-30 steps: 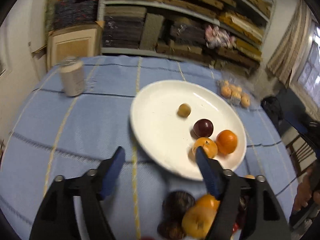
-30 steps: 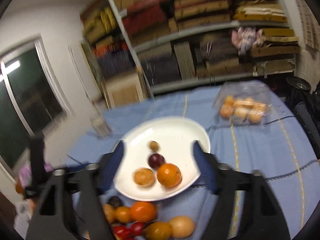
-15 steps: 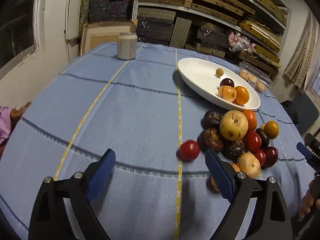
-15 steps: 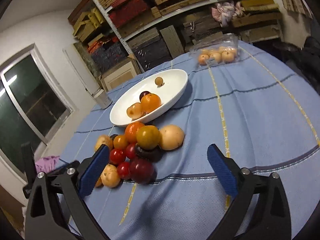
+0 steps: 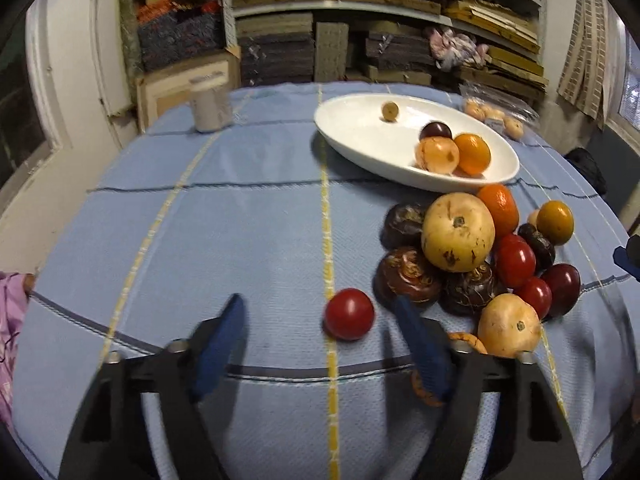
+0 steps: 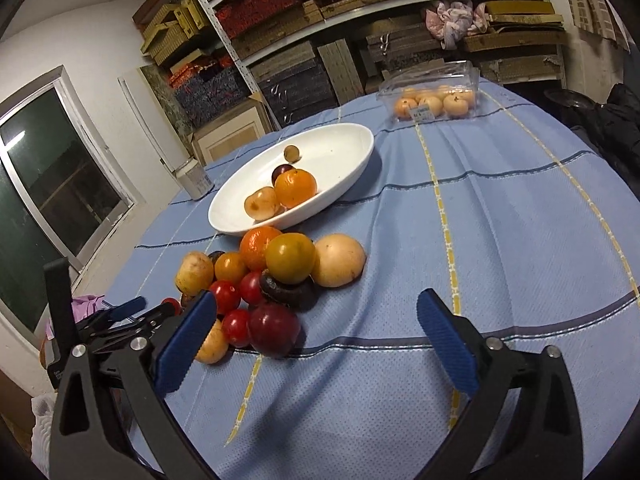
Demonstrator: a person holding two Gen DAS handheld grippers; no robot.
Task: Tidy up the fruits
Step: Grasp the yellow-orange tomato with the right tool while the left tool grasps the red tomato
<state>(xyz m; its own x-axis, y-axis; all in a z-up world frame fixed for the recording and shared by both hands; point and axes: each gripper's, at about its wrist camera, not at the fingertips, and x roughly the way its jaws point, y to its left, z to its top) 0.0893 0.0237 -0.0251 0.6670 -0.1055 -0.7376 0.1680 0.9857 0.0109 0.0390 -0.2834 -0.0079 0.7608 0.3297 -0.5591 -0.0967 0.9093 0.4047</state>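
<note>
The left gripper (image 5: 320, 322), jaws just narrowing but not yet pressing, straddles the lone red tomato (image 5: 349, 313) on the bench (image 5: 240, 220). Close gently, centred, then lift toward the white plate (image 5: 360, 140). The right gripper (image 6: 316, 320) hangs wide and empty beside the fruit pile (image 6: 276, 276).

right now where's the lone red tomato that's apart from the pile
In the left wrist view the lone red tomato lies on the blue tablecloth, just left of the fruit pile and ahead of the open left gripper.

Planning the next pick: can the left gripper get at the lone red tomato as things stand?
Probably yes. The red tomato sits apart from the fruit pile, just ahead of the left gripper, whose fingers have just been closing with nothing between them yet.
</note>
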